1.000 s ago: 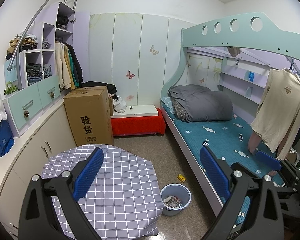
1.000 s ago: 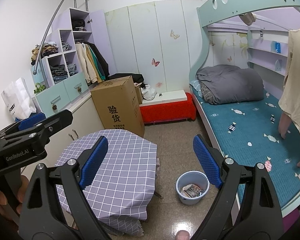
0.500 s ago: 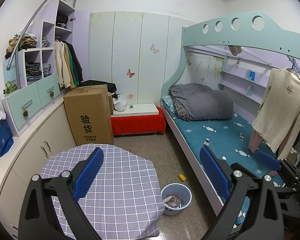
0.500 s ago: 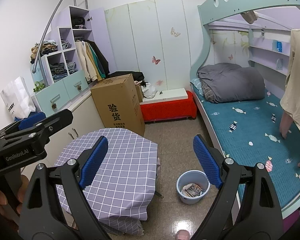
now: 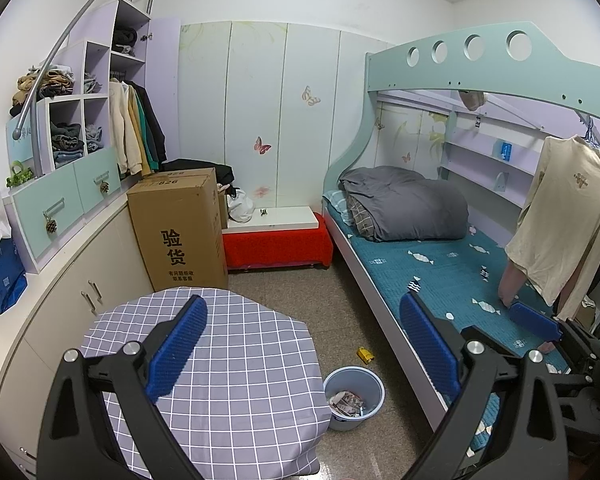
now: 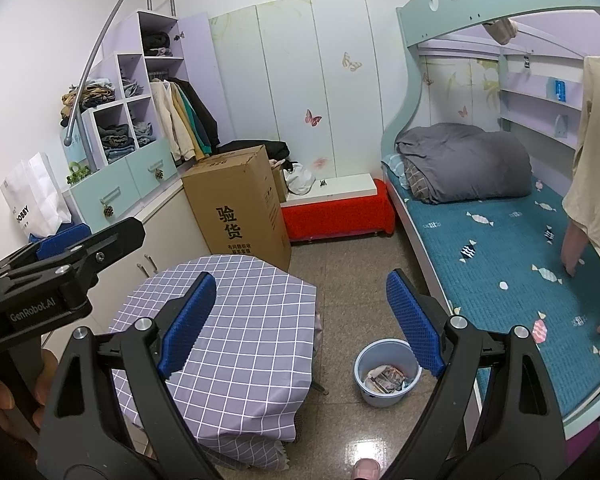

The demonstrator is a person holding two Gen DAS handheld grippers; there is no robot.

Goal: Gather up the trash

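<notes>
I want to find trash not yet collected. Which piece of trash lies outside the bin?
The small yellow wrapper lies alone on the floor behind the blue bin; the paper scraps are inside.

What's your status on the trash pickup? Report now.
Left gripper open, empty. Right gripper open, empty. Yellow scrap on floor beside blue bin. Checked table close alongside.

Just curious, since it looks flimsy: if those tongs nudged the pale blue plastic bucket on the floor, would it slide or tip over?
The pale blue plastic bucket probably slides easily: the tiled floor looks glossy. It likely weighs little, holding only crumpled paper scraps. A high push might tip it, being light.
</notes>
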